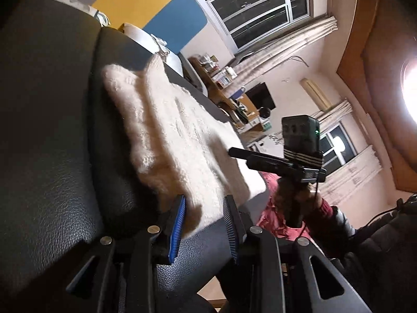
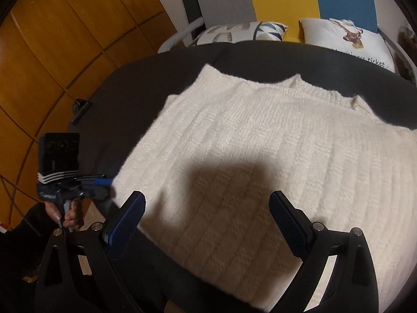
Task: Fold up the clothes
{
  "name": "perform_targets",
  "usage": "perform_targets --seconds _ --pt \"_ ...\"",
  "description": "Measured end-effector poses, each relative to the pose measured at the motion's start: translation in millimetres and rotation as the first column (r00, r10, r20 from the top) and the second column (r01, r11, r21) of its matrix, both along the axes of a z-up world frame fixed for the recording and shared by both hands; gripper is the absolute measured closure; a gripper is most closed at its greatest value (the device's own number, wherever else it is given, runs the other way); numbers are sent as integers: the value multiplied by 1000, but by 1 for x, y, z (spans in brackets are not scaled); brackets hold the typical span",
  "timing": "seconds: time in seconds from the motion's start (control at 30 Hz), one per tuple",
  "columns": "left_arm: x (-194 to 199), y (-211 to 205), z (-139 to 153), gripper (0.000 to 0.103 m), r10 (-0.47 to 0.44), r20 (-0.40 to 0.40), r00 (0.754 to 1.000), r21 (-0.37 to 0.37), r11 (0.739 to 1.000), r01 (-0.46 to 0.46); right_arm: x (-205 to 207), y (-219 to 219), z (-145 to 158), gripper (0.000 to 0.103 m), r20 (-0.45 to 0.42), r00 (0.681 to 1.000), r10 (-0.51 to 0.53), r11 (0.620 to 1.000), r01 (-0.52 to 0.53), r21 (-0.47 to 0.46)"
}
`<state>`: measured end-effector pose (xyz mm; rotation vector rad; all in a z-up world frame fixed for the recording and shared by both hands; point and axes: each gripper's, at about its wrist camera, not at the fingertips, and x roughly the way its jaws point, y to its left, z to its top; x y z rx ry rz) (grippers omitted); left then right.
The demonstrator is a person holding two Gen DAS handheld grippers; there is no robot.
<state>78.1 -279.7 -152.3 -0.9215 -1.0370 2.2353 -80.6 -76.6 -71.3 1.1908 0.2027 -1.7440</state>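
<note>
Sweater (image 2: 260,161) edge between left gripper (image 1: 204,224) fingers.

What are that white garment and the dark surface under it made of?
The white garment looks like a chunky knit, probably wool or acrylic: ribbed rows and a fuzzy, matte nap show across it. The dark surface under it looks like leather or faux leather: a fine pebbled grain, a soft sheen and stitched cushion seams. Which of the two it is, the look leaves open.
</note>
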Motion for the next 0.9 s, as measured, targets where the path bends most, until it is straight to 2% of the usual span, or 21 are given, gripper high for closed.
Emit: perform_targets --seconds 0.1,0.27,0.3,0.37,0.4,0.47,0.57,0.6,0.67,0.7,0.77,0.8,0.9 --pt "-6 0 -5 75 -25 14 1000 17 1000 25 -2 -5 6 5 4 1000 -4 1000 4 -21" --pt "-17 25 -5 77 -184 38 982 -30 982 185 -3 -24 18 5 -39 999 37 999 -37 -6" --pt "-17 29 -1 89 -207 22 978 -39 977 208 -3 -32 18 5 -62 997 52 998 -51 20" --pt "-13 33 14 98 -239 -44 970 -49 970 236 -2 -48 16 5 -114 990 85 993 -75 89" --pt "-9 33 25 97 -250 -92 964 -51 968 247 -1 -57 13 5 -137 985 102 988 -84 131" --pt "-1 35 43 98 -261 -152 953 -100 963 248 0 -73 3 5 -173 975 141 971 -102 216" --pt "0 53 28 98 -315 -52 948 -206 932 299 0 -92 -23 4 -182 967 181 933 -110 341" --pt "1 59 22 98 -331 -12 943 -239 917 319 -1 -96 -29 0 -188 967 173 931 -98 351" --pt "7 68 8 98 -345 43 938 -269 900 344 -1 -98 -32 0 -194 969 154 936 -80 343" --pt "9 68 5 98 -337 46 940 -250 907 338 -3 -98 -32 0 -188 971 148 937 -77 341" --pt "10 59 2 96 -270 30 962 -187 944 271 -3 -95 -32 0 -187 971 150 940 -81 332" --pt "11 53 2 88 -224 19 975 -157 962 224 -3 -94 -33 0 -189 971 148 942 -81 325" --pt "8 47 -3 82 -168 2 986 -54 984 168 -4 -90 -33 0 -193 974 120 951 -57 304"
